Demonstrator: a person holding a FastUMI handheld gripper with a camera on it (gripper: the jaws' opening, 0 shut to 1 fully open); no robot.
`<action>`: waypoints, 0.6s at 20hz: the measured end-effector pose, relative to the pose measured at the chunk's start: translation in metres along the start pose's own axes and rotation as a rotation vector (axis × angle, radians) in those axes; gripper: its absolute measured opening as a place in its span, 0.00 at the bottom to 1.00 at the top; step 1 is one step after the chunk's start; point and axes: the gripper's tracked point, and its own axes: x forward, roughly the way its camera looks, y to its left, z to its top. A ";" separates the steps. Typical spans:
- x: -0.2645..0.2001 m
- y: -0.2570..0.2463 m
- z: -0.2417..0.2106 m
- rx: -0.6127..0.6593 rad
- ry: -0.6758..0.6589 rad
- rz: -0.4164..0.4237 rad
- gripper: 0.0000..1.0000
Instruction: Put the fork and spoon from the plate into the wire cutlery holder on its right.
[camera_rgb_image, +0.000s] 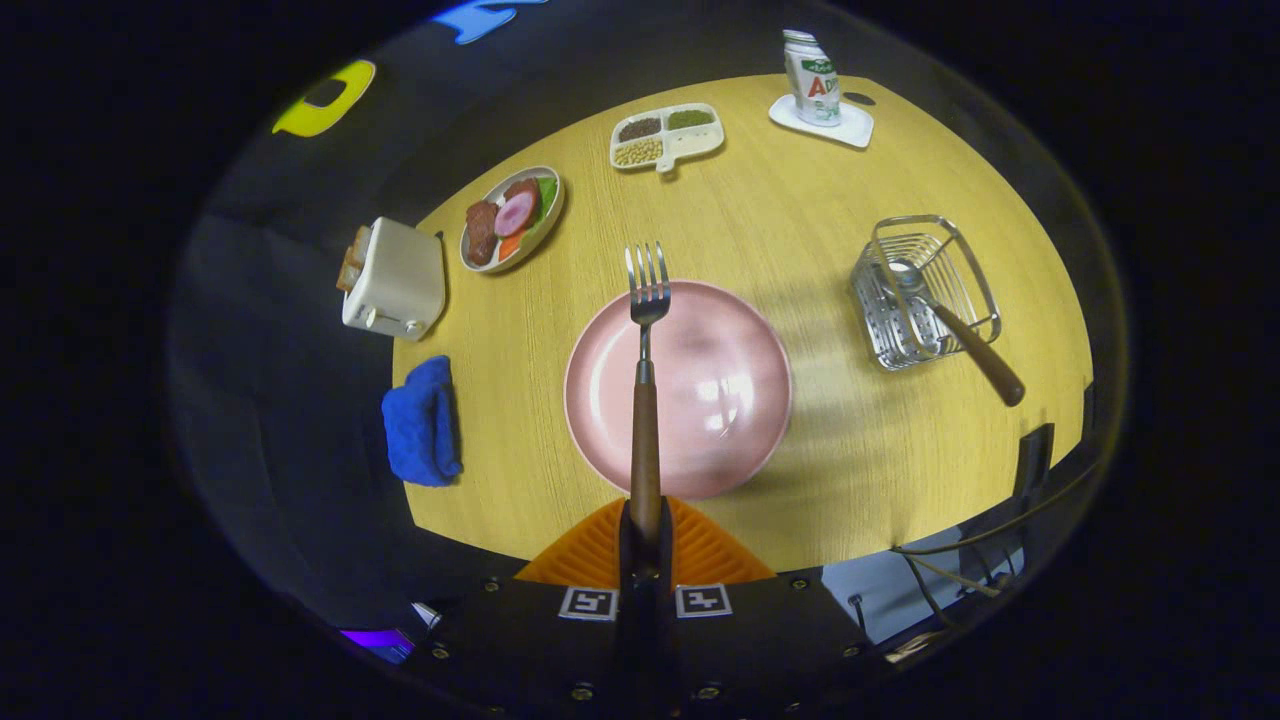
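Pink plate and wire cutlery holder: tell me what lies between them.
In the gripper view, only bare wooden tabletop lies between the round pink plate and the wire cutlery holder. The hand-held gripper is shut on the wooden-handled fork.

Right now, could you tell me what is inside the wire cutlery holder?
The spoon lies in the wire cutlery holder, bowl inside, wooden handle sticking out over the rim. The holder's floor under the bowl is covered. The fork is clamped in the tongs.

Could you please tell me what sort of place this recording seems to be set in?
Probably a mock dining setup in a recording booth: a round wooden table carries a toaster, a pink plate and a wire cutlery holder. The tool holds a fork.
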 end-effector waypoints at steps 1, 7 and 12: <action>-0.009 -0.007 0.004 0.010 -0.013 -0.004 0.07; -0.058 -0.065 0.016 0.050 -0.040 -0.069 0.07; -0.079 -0.106 0.013 0.065 0.002 -0.125 0.07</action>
